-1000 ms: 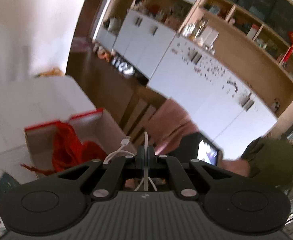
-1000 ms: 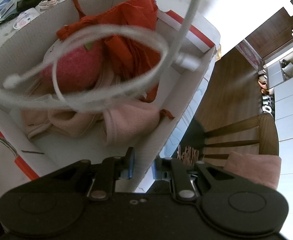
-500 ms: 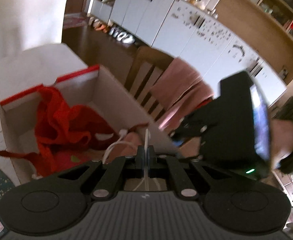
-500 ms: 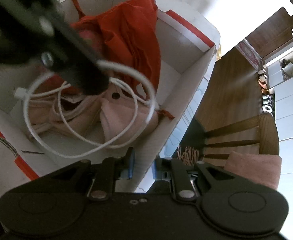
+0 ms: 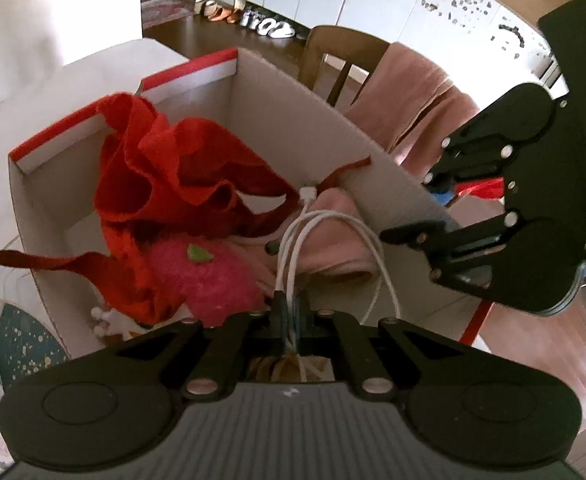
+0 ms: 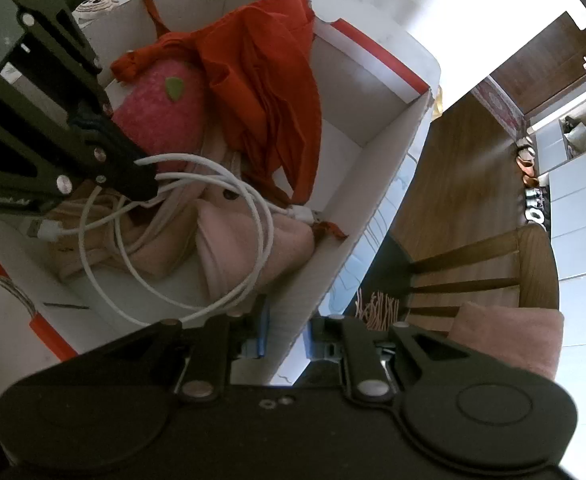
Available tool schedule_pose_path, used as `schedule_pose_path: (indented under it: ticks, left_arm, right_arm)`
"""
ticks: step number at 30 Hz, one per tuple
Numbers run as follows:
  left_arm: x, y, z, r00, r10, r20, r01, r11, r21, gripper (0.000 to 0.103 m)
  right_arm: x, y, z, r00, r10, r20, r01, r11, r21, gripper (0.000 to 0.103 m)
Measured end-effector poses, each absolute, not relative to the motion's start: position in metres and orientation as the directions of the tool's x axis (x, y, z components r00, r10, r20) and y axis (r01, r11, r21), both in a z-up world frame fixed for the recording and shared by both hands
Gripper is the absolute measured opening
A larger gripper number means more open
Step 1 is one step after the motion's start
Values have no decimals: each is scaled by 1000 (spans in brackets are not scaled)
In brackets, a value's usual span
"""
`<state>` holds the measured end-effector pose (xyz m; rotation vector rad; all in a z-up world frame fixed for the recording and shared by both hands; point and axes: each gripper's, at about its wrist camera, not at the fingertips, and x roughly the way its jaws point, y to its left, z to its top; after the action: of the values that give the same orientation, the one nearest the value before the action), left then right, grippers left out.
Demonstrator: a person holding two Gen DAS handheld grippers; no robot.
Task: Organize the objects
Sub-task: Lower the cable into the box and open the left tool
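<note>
Lowered since the earlier frames, the left tool [image 5: 291, 312] is clenched on the white cable [image 6: 197, 240], whose loops are draped over the pink cloth [image 6: 253, 248] in the box [image 5: 293, 120] — the box wall is clamped by the right tool [image 6: 289, 336].

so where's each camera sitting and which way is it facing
Left wrist: on the left gripper, looking steeply down into the cardboard box; it pinches the white cable. The right gripper shows at the box's side wall.
Right wrist: on the right gripper, angled down; its fingers straddle the box wall. The left gripper enters from the left.
Shared: box, cable, red cloth, pink plush, wooden chair.
</note>
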<state>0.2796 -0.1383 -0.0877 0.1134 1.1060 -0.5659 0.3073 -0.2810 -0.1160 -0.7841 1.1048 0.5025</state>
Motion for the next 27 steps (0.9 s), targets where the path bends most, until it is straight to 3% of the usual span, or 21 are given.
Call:
schedule_pose_path:
  ticks: [5,11,16,27]
  left_arm:
    - [279,-138,-91,323,-355,-877,485,858,-168,10]
    - [273,-141,-93,322,-360,-876,499,850,-166,26]
    - [265,-141,-90,320,-378,-868,513,840,-176,47]
    - [236,-117,-52,397,-415,-819,502,845,-185,63]
  right_arm:
    - [307,-281,-116,383,-18,-923,-708,636,-306,15]
    - [307,-281,-116,383,-19,-923,-709,635,-307,15]
    - [307,-281,-116,384,-19,-923,-708,635,-308,15]
    - [308,-282,-116,383,-19,-924,-707,638,-306,15]
